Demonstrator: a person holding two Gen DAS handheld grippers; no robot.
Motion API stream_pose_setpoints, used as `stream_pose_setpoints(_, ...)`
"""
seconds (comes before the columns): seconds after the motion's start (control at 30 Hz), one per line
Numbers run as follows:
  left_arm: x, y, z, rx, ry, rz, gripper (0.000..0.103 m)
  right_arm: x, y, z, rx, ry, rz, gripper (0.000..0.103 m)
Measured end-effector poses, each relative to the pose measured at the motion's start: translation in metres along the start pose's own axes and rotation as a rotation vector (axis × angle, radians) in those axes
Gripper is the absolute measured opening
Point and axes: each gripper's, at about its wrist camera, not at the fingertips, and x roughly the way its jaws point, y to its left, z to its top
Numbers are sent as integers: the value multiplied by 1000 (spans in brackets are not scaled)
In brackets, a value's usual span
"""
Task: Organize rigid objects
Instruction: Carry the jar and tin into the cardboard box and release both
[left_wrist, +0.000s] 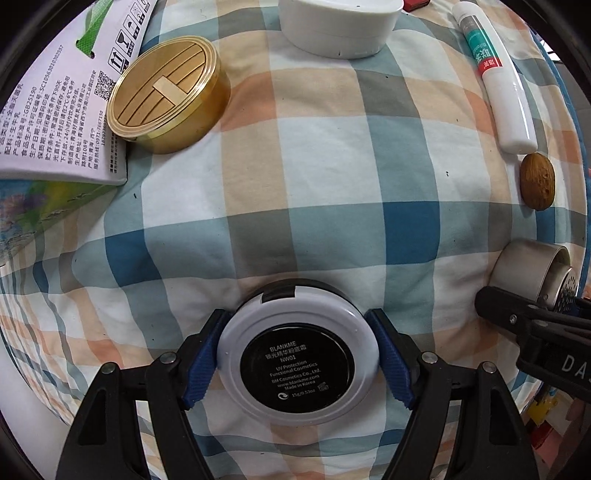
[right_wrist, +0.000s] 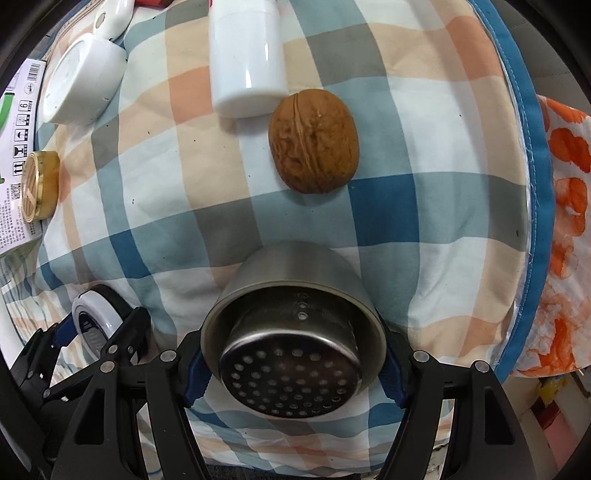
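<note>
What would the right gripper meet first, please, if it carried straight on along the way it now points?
Most likely the walnut, which lies just ahead of the right gripper and the metal strainer cup it holds. The white tube lies further on, slightly left. Depth is uncertain.

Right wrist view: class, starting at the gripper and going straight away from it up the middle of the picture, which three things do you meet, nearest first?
Metal strainer cup → walnut → white bottle.

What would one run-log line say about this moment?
left gripper: shut on compact | right gripper: shut on metal strainer cup | walnut: on cloth
</note>
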Motion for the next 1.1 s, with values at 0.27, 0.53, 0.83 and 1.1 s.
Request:
stream_pose_setpoints(0.27, -39, 6, 23, 4, -31, 16, 73, 8, -12, -2, -32, -3, 1, 73)
stream_pose_setpoints(0.53, -104, 19, 9, -6, -142, -8, 73, -12, 0, -12, -100, -26, 63, 73)
stream_pose_setpoints(0.83, -226, 77, 14, -80, -328, -86, 73, -95, 47, -12, -228, -143, 175, 73)
stream_pose_setpoints(1.1, -276, 188, 57, -155, -412, -83, 73, -176, 171, 9, -340, -270, 231, 73)
